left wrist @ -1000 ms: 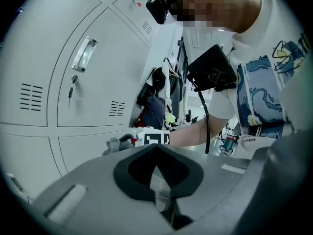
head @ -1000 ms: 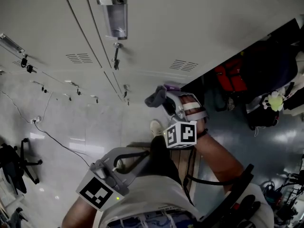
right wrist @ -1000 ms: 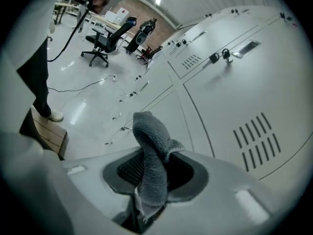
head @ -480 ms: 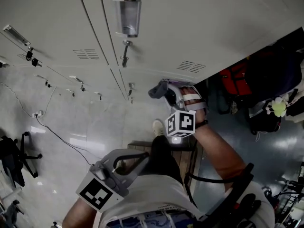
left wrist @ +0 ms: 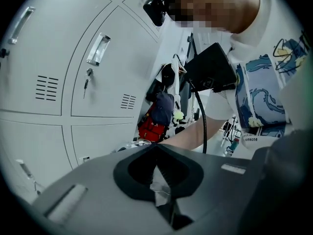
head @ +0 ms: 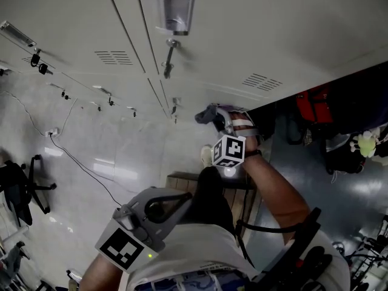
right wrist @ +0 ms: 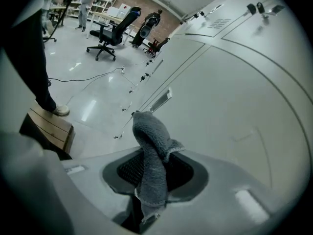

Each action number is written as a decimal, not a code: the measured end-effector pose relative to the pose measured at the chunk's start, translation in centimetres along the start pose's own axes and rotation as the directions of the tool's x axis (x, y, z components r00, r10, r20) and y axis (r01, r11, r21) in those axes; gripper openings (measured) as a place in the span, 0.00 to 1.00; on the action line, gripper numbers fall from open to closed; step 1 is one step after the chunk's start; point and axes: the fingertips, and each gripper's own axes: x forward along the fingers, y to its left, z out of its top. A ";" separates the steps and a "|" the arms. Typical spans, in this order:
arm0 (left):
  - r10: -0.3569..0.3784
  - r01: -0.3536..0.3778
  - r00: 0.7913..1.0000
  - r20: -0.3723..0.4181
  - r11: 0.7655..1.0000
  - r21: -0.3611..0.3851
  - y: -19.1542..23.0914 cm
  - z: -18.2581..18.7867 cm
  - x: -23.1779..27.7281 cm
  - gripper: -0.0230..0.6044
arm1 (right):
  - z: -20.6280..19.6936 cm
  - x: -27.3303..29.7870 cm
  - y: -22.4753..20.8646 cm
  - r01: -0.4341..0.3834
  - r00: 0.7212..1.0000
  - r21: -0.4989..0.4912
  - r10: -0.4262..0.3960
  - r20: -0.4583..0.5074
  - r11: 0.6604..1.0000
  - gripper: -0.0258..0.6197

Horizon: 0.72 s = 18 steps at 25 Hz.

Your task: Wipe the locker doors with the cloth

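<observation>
Hanging low against the person's body, the left gripper has its jaws brought together on a small pale scrap. I cannot tell what the scrap is. This gripper is well apart from the lockers and looks idle for the wipe.

Farther out, the right gripper is raised toward the lockers and is by far the nearer of the two. Its jaws are clenched on the lower end of the grey cloth. The cloth's long axis runs straight out from the jaws, and its free end curls over at the top.

Beyond that end lies the pale locker door, which fills the space ahead and to the right in the right gripper view. In the head view this gripper sits just below the door's slotted vent, by the edge next to an open dark locker bay.

Whether the cloth tip touches the door panel cannot be told; it looks near. By my judgement, the coming move depends on pushing the gripper forward along its own jaw line. That would fold the standing end flat onto the door before any sweep across it.

Farthest off, a key hangs in the door's lock.
</observation>
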 end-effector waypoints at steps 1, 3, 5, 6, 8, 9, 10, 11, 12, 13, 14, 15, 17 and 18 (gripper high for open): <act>0.006 -0.006 1.000 -0.001 1.000 -0.005 0.2 -0.1 0.0 0.04 | -0.2 0.6 0.5 -0.010 1.000 0.003 0.010 -0.003 1.000 0.21; 0.015 -0.016 1.000 -0.007 1.000 -0.013 0.6 -0.3 0.0 0.04 | -0.5 1.7 1.4 -0.028 1.000 0.007 0.028 -0.007 1.000 0.21; 0.025 -0.025 1.000 -0.013 0.999 -0.024 0.8 -0.5 0.0 0.04 | -0.8 2.8 2.4 -0.043 0.999 0.008 0.044 -0.016 0.999 0.21; 0.029 -0.029 0.999 -0.016 0.999 -0.029 0.9 -0.6 0.0 0.04 | -1.0 3.4 2.9 -0.051 0.998 0.009 0.051 -0.023 0.999 0.21; 0.036 -0.037 0.999 -0.019 0.999 -0.040 1.2 -0.8 0.1 0.04 | -1.5 4.4 3.8 -0.064 0.997 0.012 0.065 -0.039 0.998 0.21; 0.040 -0.041 0.999 -0.020 0.998 -0.046 1.3 -0.9 0.1 0.04 | -1.8 4.9 4.2 -0.070 0.996 0.015 0.071 -0.046 0.997 0.21; 0.045 -0.046 0.999 -0.020 0.998 -0.052 1.4 -0.9 0.1 0.04 | -2.0 5.5 4.7 -0.077 0.996 0.019 0.078 -0.052 0.997 0.21; 0.049 -0.050 0.999 -0.020 0.997 -0.057 1.6 -1.0 0.2 0.04 | -2.2 6.0 5.2 -0.083 0.995 0.023 0.085 -0.059 0.996 0.21; 0.053 -0.054 0.998 -0.021 0.997 -0.062 1.7 -1.2 0.2 0.04 | -2.5 6.6 5.7 -0.091 0.994 0.027 0.092 -0.066 0.996 0.21; 0.055 -0.056 0.998 -0.024 0.996 -0.067 1.8 -1.3 0.2 0.04 | -2.8 7.2 6.2 -0.099 0.992 0.031 0.101 -0.073 0.995 0.21; 0.057 -0.058 0.998 -0.027 0.996 -0.072 1.9 -1.5 0.2 0.04 | -3.0 7.7 6.7 -0.110 0.991 0.034 0.112 -0.080 0.993 0.21; 0.059 -0.061 0.998 -0.029 0.995 -0.079 2.0 -1.7 0.2 0.04 | -3.2 8.2 7.2 -0.121 0.989 0.040 0.124 -0.085 0.992 0.21; 0.063 -0.066 0.998 -0.031 0.994 -0.087 2.2 -2.0 0.3 0.04 | -3.6 9.2 8.1 -0.140 0.985 0.055 0.145 -0.094 0.989 0.21; 0.064 -0.067 0.997 -0.034 0.994 -0.087 2.4 -2.1 0.3 0.04 | -3.9 9.7 8.5 -0.147 0.984 0.061 0.152 -0.097 0.987 0.21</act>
